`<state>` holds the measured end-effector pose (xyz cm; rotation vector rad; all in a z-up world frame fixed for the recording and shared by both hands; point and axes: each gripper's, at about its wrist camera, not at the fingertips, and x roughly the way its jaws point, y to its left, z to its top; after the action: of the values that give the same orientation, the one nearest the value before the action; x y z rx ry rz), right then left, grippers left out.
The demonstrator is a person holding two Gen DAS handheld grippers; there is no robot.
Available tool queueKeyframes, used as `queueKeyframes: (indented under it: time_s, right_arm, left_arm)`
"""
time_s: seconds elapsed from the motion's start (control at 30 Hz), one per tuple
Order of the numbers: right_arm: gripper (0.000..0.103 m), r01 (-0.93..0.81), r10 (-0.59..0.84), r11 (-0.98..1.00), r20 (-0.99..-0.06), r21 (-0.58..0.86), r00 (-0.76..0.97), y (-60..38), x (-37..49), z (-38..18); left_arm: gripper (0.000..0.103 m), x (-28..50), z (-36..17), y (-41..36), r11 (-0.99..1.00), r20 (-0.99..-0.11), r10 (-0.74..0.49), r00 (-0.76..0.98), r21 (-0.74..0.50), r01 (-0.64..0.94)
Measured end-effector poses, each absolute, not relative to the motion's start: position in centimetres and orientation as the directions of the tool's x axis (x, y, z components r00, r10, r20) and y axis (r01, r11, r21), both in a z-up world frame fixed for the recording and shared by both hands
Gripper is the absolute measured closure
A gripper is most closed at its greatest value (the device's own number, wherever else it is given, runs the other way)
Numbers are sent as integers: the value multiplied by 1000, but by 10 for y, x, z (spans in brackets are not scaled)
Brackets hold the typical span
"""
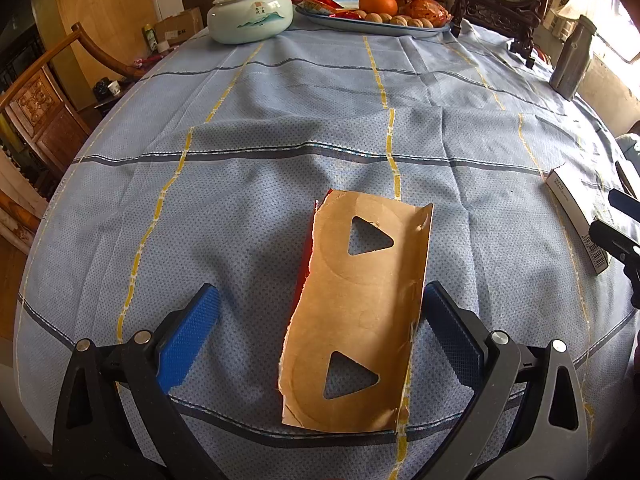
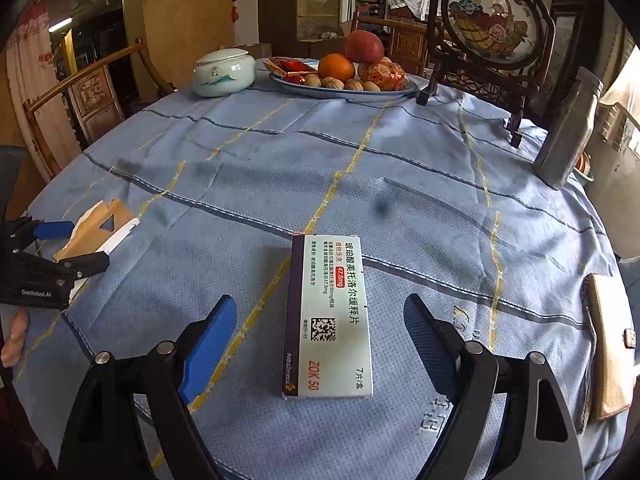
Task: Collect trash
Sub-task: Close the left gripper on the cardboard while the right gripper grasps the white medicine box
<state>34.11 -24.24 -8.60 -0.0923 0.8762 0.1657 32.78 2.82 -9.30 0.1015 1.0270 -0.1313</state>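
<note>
Both spread: left claw straddling torn cardboard, right claw straddling medicine box, tabletop.

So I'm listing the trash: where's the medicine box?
In the right wrist view, the medicine box lies flat on the tablecloth between the right gripper's open jaws, untouched.

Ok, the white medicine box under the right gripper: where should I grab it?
Grip the medicine box across its two long side edges, coming straight down from above. It lies flat, lengthwise between the open right gripper fingers, narrower than their gap.
</note>
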Motion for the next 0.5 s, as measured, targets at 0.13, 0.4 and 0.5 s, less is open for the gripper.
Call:
queueKeyframes:
  time_s: [0.13,0.4,0.5]
  right_arm:
    - [19,-173,156,983,-784,63,601,-252,345,-92]
    - [19,-192,196,976,-810,105,553,-249,349,-100]
    - [21,-198,185,976,-826,91,532,-245,351,-104]
  left_arm:
    - [5,328,-93,28,987,-858,-61,511,22,156]
    - [6,327,-93,28,988,-857,-55,512,28,153]
    - [6,325,-92,26,987,-851,-39,524,48,150]
